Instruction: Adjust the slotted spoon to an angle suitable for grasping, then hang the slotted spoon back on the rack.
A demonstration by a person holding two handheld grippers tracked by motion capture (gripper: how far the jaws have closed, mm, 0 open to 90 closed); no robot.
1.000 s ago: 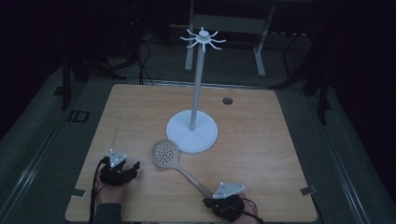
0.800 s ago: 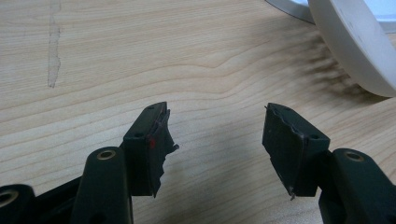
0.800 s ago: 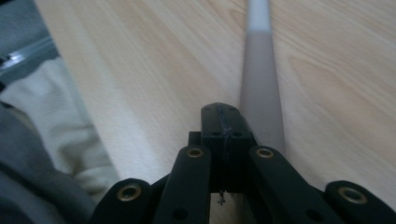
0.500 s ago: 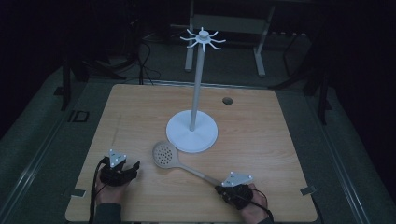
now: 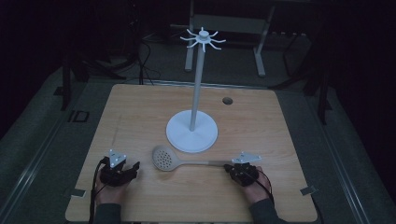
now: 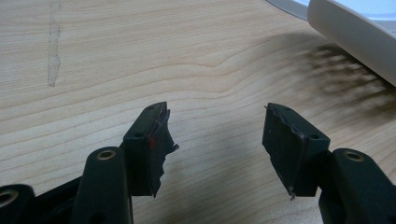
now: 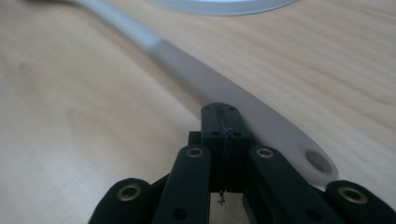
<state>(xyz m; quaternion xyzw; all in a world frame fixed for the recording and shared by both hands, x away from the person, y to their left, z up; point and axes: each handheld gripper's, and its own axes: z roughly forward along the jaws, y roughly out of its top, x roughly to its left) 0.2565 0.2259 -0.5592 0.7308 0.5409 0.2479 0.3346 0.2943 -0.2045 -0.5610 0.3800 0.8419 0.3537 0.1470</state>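
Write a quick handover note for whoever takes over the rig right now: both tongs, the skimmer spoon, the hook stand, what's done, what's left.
Left tongs: open, holding nothing, low over the wooden table at its front left.
Right tongs: jaws shut together, lying alongside the handle end of the skimmer spoon, not gripping it.
The spoon lies flat on the table, perforated bowl to the left, just in front of the white hook stand. Its hanging hole shows at the handle end.
Done: right tongs are at the handle.
Left, probably: open, grip the handle, lift, and hang the spoon by its hole on a top hook.
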